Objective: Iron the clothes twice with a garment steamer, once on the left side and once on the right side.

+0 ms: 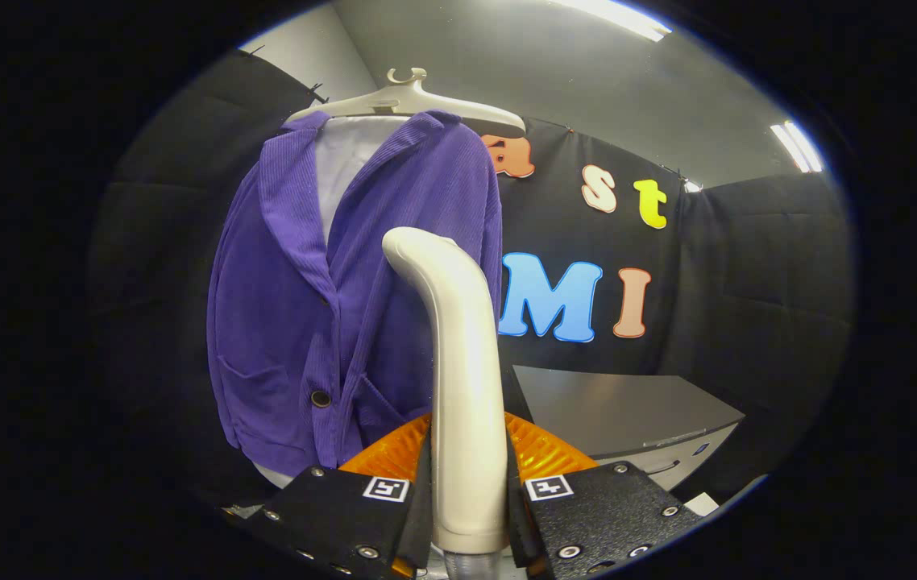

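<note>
Clamping steamer, gripper jaws shut, jacket beyond

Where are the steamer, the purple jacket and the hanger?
steamer [462,387]: gripper view, mid handle, clamped between both fingers of the gripper [466,499].
purple jacket [289,322]: gripper view, front panel.
hanger [406,97]: gripper view, top bar.

Tongs, both fingers pressed on the steamer handle.

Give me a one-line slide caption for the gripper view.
Hand-held gripper shut on the steamer handle, its head raised before the purple jacket on a hanger.
</note>
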Action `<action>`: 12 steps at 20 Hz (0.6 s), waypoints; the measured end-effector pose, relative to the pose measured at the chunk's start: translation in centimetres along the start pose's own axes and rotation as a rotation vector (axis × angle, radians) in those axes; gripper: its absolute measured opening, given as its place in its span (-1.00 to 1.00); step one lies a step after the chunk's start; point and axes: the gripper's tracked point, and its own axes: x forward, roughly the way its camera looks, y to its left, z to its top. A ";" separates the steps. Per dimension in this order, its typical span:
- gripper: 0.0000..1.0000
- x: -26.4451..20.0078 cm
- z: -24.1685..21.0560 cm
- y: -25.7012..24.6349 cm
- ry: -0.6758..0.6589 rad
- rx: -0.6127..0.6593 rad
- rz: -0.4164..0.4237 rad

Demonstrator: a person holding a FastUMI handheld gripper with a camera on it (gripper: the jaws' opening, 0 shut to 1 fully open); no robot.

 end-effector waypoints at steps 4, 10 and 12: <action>-0.24 -0.6 -3.5 0.7 0.049 -0.028 0.022; -0.23 -1.2 -8.4 1.8 0.120 -0.055 0.053; -0.23 -1.3 -9.9 2.0 0.143 -0.067 0.059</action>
